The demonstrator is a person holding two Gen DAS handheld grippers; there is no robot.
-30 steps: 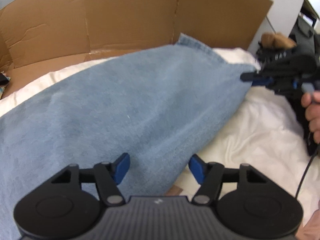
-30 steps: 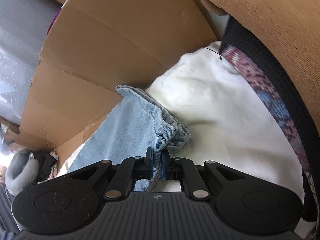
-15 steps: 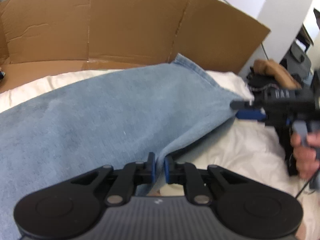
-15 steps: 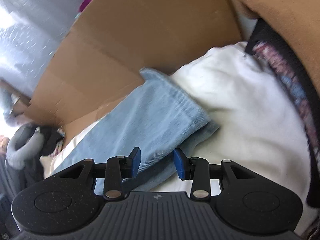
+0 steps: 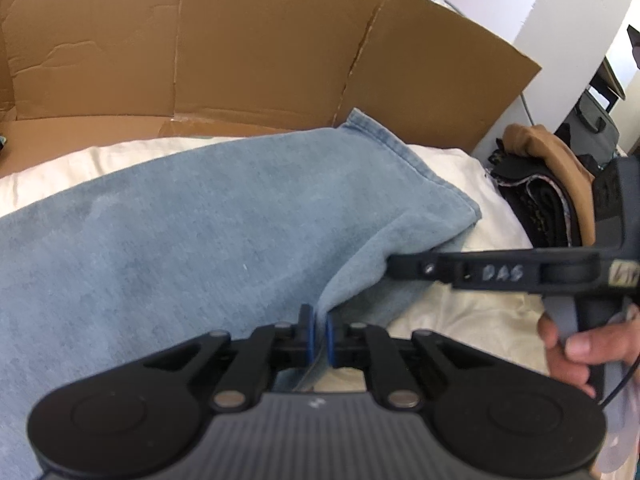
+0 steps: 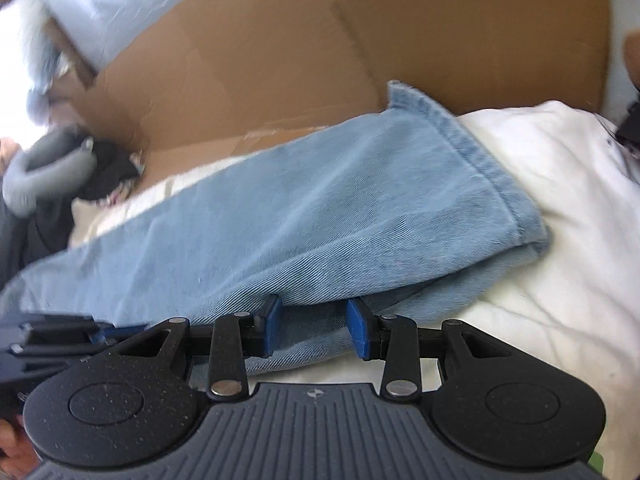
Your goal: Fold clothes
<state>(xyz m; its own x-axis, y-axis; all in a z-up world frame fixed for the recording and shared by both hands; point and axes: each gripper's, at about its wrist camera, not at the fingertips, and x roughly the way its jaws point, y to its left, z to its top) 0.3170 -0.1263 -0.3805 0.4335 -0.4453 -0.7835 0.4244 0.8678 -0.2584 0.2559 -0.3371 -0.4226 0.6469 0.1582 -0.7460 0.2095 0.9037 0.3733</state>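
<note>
pale blue denim jeans lie lengthwise on white bedding, folding barely begun. left gripper pinched on near edge fold; right gripper part-open astride the edge, just been opening, gripping nothing.

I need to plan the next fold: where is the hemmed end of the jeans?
In both wrist views the jeans hem lies right of centre on the white sheet, just before the cardboard.
</note>
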